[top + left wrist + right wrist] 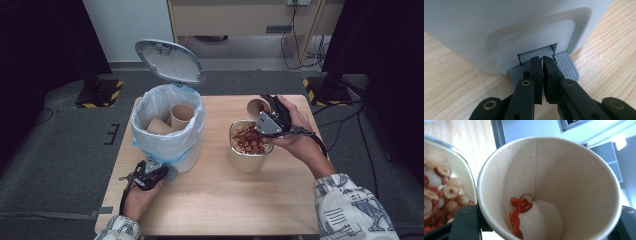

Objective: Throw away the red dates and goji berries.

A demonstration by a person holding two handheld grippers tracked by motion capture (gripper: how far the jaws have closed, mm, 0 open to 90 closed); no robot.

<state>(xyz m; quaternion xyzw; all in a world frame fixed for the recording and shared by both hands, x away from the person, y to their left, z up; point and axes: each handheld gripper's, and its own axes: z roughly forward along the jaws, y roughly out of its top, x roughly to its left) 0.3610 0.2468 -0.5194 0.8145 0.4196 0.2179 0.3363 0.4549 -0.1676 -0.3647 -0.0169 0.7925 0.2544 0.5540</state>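
A white pedal bin (167, 145) with a plastic liner stands at the table's left, its lid (170, 61) raised. Two paper cups (181, 115) lie inside it. My left gripper (152, 174) (541, 61) is shut, its tips pressed down on the grey pedal (565, 66) at the bin's base. My right gripper (270, 119) (546, 220) is shut on a paper cup (256, 106) (574, 175), tilted over a cream bowl (248, 160) (470, 182). The bowl is heaped with red and pale dried fruit (249, 139). A few red pieces (520, 205) cling inside the cup.
The wooden table (220, 200) has bare surface in front of the bowl and between bowl and bin. Grey carpet surrounds the table. Black stands with striped bases (320, 90) sit at the far left and right, with cables on the floor.
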